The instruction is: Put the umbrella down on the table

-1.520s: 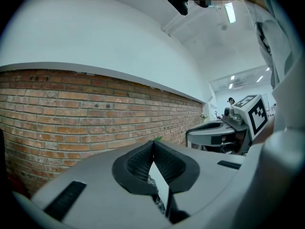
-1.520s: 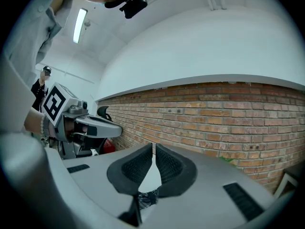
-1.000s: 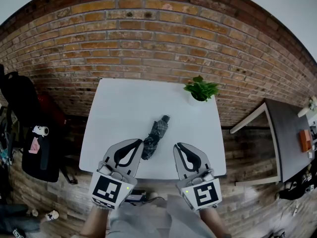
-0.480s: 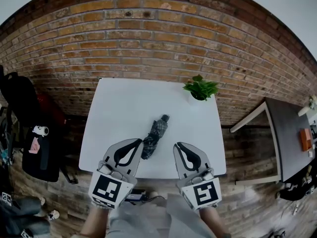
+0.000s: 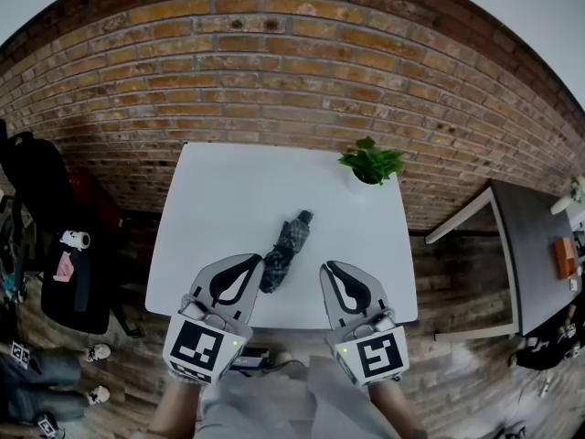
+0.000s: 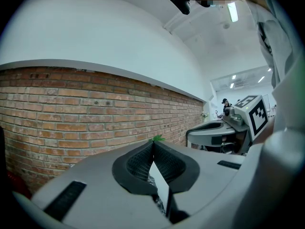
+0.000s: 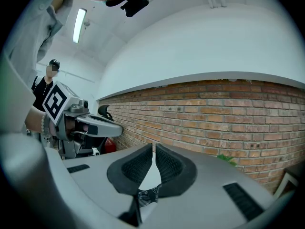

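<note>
The folded umbrella (image 5: 286, 250) lies flat on the white tabletop (image 5: 228, 199), slanting from near the front edge up towards the middle, with nothing holding it. The left gripper (image 5: 259, 262) hangs just beside its lower end and the right gripper (image 5: 326, 268) a little further off on the other side, both level over the front edge. In the gripper views each pair of fingers (image 6: 138, 163) is closed tip to tip on nothing, and a scrap of plaid fabric shows low behind them, not between them. By my reading the put-down is already done and this is the rest after release. If anything remains, it is to draw both grippers back towards the body without brushing the umbrella; the plant (image 5: 370, 165) at the far corner stands well apart.
</note>
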